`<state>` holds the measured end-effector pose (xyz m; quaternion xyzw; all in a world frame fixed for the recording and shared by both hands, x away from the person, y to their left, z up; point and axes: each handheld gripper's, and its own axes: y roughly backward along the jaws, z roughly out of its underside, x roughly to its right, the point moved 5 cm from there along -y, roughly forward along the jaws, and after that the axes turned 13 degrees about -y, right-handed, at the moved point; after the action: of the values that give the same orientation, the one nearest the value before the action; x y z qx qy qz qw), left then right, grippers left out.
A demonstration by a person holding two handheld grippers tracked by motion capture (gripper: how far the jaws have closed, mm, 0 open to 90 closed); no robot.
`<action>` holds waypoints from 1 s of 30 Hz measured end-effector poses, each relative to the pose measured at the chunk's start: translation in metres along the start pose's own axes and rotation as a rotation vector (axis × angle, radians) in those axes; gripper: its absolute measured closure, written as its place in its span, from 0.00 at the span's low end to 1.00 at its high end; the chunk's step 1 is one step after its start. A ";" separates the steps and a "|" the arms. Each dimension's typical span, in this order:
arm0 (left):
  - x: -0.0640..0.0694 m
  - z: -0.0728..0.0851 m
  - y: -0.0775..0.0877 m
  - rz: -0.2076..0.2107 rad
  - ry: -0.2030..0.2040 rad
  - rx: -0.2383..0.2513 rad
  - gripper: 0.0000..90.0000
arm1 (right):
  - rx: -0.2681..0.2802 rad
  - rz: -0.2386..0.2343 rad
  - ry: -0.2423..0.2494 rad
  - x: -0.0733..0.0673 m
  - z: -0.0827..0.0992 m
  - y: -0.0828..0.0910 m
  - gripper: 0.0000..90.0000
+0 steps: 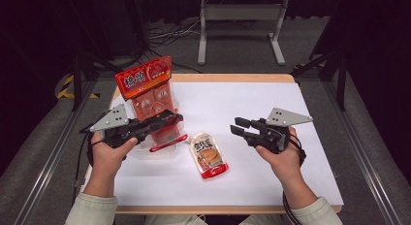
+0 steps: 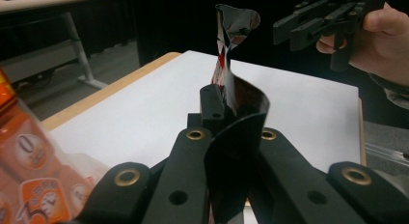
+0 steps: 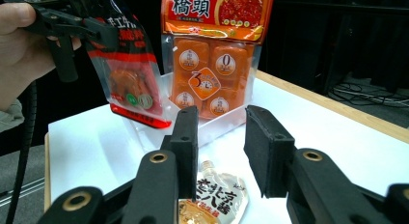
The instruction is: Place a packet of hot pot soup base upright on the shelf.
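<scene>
I count three sauce packets: one tall orange packet (image 1: 145, 84) standing in the tray, one red pouch (image 3: 128, 74) pinched in my left claw (image 1: 167, 122), one spouted pouch (image 1: 209, 156) flat on the counter (image 1: 242, 104). One clear tray (image 1: 145, 153). Two claws, counting my right claw (image 1: 240, 127).

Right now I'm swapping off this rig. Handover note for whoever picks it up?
Left tool: shut on the red sauce pouch, held up off the table beside the clear bin.
Right tool: open, holding nothing, raised above the table.
Orange seasoning pack: standing upright in the bin.
Spouted pouch: lying flat on the white table, between the hands.
Done: seasoning pack binned, red pouch picked up.
Left, probably: bin the red pouch, then the spouted one.
</scene>
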<state>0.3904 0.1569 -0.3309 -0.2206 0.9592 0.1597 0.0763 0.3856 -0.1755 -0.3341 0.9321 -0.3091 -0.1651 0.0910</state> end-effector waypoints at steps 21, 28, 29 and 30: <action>-0.021 -0.003 0.019 -0.068 -0.068 -0.021 0.99 | -0.026 0.077 -0.045 0.028 0.011 0.002 0.69; -0.036 0.001 0.020 -0.091 -0.072 -0.033 0.99 | -0.032 0.077 -0.069 0.033 0.013 0.001 0.68; -0.038 0.002 0.020 -0.091 -0.072 -0.034 0.99 | -0.031 0.078 -0.071 0.034 0.013 0.001 0.68; -0.040 0.003 0.019 -0.090 -0.073 -0.037 0.99 | -0.031 0.078 -0.071 0.034 0.013 0.001 0.68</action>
<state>0.4179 0.1904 -0.3196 -0.2589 0.9417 0.1818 0.1144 0.4061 -0.1973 -0.3547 0.9114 -0.3458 -0.1991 0.1009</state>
